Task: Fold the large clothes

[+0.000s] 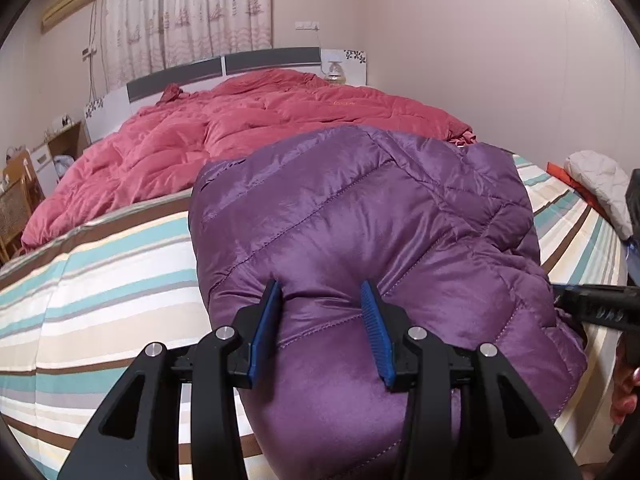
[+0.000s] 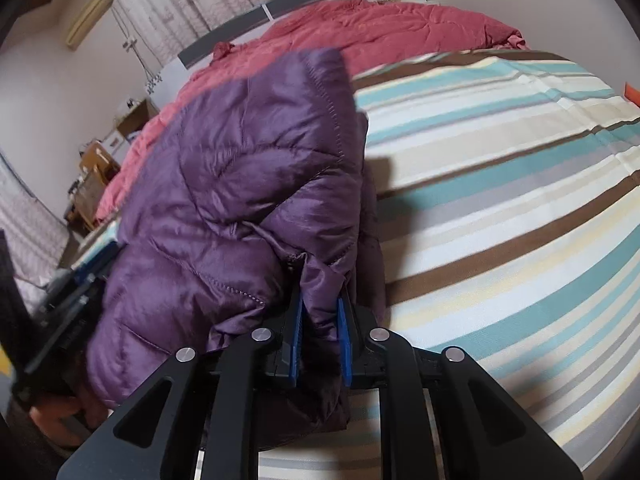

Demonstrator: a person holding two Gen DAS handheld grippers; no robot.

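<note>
A purple quilted down jacket lies folded on the striped bed sheet. My left gripper has its blue pads on either side of a thick bulge of the jacket's near edge and pinches it. In the right wrist view my right gripper is shut on the jacket's right-hand edge, with a fold of fabric squeezed between the blue pads. The right gripper also shows in the left wrist view as a dark bar at the far right.
A crumpled red quilt covers the far half of the bed up to the grey headboard. A white padded garment lies at the bed's right edge. Wooden furniture stands on the left. Striped sheet spreads right of the jacket.
</note>
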